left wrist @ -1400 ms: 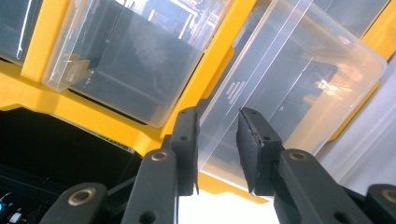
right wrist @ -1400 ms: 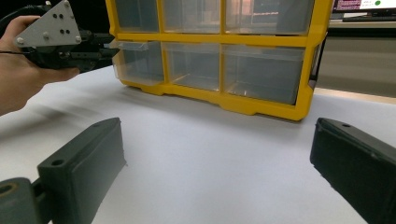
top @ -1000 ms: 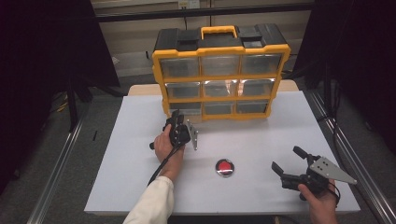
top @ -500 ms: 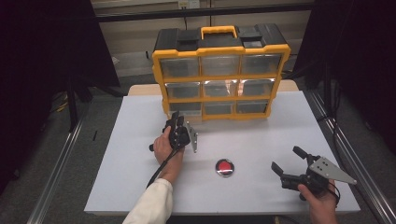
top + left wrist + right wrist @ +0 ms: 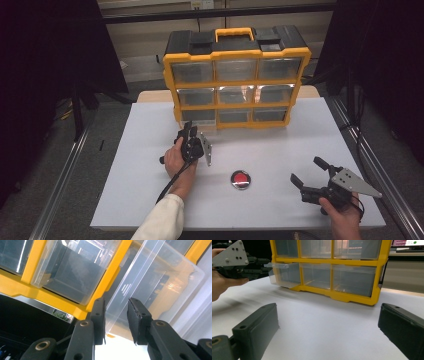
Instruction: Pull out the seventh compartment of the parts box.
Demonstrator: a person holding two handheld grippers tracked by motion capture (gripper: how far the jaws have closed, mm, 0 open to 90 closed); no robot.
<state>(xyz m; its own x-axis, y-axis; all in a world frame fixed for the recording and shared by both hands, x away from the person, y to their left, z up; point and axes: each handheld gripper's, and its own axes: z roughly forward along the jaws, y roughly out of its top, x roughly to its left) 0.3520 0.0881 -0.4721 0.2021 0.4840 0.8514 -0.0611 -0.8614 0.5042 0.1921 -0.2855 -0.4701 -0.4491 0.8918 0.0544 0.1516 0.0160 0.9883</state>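
A yellow and black organizer with clear drawers stands at the back of the white table. Its bottom-left drawer is pulled partway out. My left gripper reaches up to that drawer's front, and in the left gripper view its jaws are closed on the clear front lip of the drawer. The right gripper view shows the left gripper level with that lip. My right gripper rests low at the front right, open, with nothing between its jaws. A small red disc lies on the table between the two hands.
The other drawers of the organizer sit flush in their yellow frame. The white table has metal rails along both sides. Dark curtains hang to the left and right.
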